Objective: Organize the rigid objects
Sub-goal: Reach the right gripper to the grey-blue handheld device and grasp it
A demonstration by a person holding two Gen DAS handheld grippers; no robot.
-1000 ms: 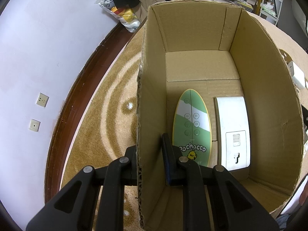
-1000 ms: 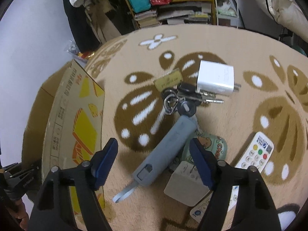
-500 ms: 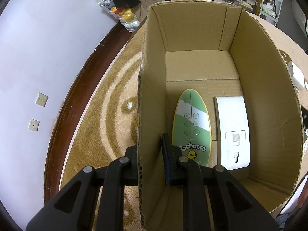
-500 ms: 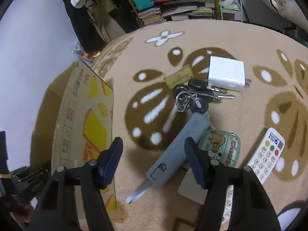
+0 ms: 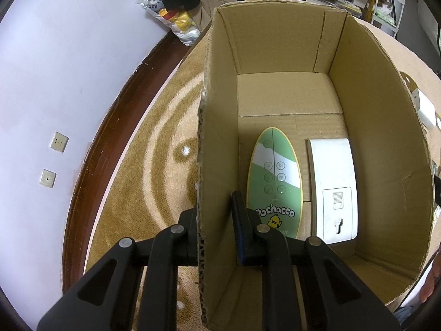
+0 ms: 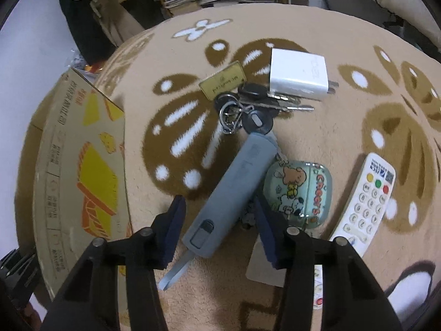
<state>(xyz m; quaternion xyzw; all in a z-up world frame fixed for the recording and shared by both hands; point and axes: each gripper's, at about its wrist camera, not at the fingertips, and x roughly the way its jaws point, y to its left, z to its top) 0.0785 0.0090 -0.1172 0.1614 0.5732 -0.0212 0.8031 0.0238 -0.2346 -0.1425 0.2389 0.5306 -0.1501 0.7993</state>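
The left tongs [image 5: 215, 220] are clamped on the near wall of the cardboard box [image 5: 380, 127], steadying it, while the right tongs [image 6: 217, 226] are closing around the grey case [image 6: 237, 190], which lies on the carpet [image 6: 330, 127] between the pads, not yet pressed. The main risk, I judge, is a skewed pinch: the case sits diagonally, so it could twist out, and the key bunch [image 6: 248, 107] at its far end may drag along. The box floor holds 2 things, a green remote [image 5: 273, 176] and a white device [image 5: 332, 187], with bare room behind them, but the cartoon pouch [image 6: 297, 190] crowds the right pad.
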